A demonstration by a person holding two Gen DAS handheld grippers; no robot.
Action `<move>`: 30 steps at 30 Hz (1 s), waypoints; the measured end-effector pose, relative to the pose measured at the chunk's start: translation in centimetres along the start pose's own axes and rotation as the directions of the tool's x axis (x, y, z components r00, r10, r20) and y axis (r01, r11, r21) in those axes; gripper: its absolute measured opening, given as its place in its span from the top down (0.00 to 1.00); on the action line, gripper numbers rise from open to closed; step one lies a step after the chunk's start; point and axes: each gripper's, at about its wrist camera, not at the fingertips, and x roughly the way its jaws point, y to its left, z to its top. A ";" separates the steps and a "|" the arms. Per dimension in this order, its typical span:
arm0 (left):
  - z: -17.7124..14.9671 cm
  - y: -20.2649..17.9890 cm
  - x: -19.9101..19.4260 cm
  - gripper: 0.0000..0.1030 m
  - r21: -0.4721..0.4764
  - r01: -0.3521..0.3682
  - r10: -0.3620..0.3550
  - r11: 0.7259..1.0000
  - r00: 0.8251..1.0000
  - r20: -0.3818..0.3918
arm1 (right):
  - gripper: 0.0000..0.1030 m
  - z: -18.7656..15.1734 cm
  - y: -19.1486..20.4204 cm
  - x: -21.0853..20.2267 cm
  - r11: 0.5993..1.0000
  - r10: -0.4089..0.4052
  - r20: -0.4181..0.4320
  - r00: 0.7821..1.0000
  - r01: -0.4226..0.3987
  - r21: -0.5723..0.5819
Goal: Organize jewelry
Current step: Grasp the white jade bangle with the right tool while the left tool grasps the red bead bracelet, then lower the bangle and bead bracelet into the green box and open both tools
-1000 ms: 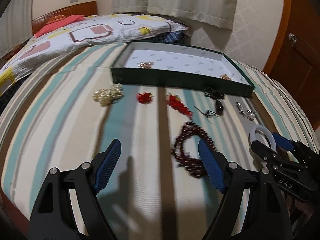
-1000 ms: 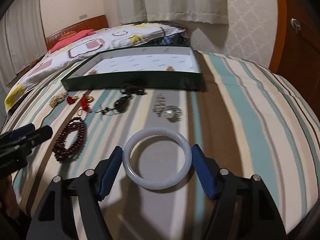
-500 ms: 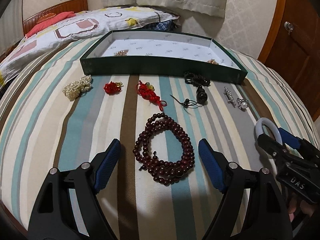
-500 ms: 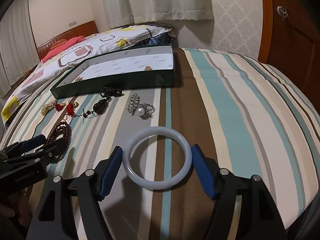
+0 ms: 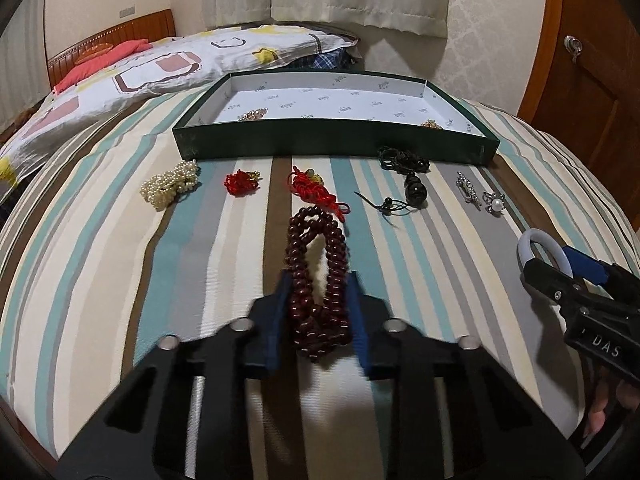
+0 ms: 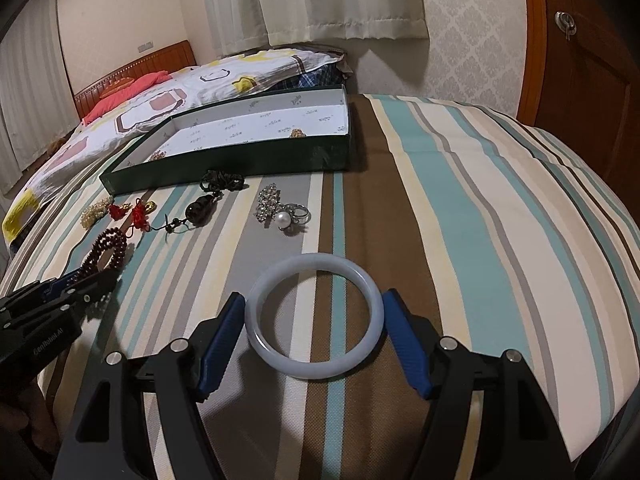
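Note:
A dark red bead string (image 5: 297,256) lies on the striped bedspread, squeezed into a narrow loop. My left gripper (image 5: 319,284) is closing on it, its blue pads pressing the beads from both sides. In the right wrist view that gripper (image 6: 92,276) sits at the left over the beads (image 6: 106,238). My right gripper (image 6: 314,300) is shut on a white bangle (image 6: 316,261), one pad on each side. From the left wrist view it (image 5: 560,264) holds the bangle (image 5: 538,236) just above the cover. A green tray (image 5: 332,142) stands behind.
In a row before the tray lie a pearl cluster (image 5: 170,186), a red knot (image 5: 239,182), a red tassel charm (image 5: 316,192), a black pendant on cord (image 5: 414,190), a brooch (image 5: 468,192) and a pearl ring (image 5: 495,202). Two small gold pieces (image 5: 252,114) rest inside the tray.
The left jaws, wide open half a second ago, have come together on the bead string and pinched its loop narrow. The right gripper keeps the bangle and has stayed put.

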 end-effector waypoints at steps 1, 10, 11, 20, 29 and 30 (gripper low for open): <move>0.0 0.0 0.0 0.83 -0.001 0.002 -0.002 1.000 1.000 0.002 | 0.33 0.0 0.0 0.0 1.000 0.000 0.001 1.000 0.000 0.000; -0.1 0.3 -0.2 0.87 -0.013 0.019 -0.019 1.000 1.000 0.006 | 0.33 -0.1 0.3 -0.1 1.000 0.006 0.004 1.000 -0.006 -0.003; 0.0 0.3 -0.2 0.88 -0.013 0.021 -0.021 1.000 1.000 0.006 | 0.33 -0.1 0.3 -0.1 1.000 0.005 0.004 1.000 -0.005 -0.004; 0.5 0.5 -1.6 0.88 -0.012 0.024 -0.024 1.000 0.999 0.042 | 0.33 0.7 1.1 -0.7 1.000 0.017 0.026 1.000 -0.017 -0.011; 3.6 0.7 -2.7 0.88 -0.010 0.040 -0.039 0.999 0.994 0.103 | 0.33 3.7 2.5 -1.4 0.998 0.050 0.082 0.995 -0.048 -0.033; 4.0 0.7 -2.7 0.88 -0.007 0.040 -0.039 0.999 0.993 0.109 | 0.33 4.2 2.6 -1.3 0.998 0.056 0.089 0.994 -0.053 -0.034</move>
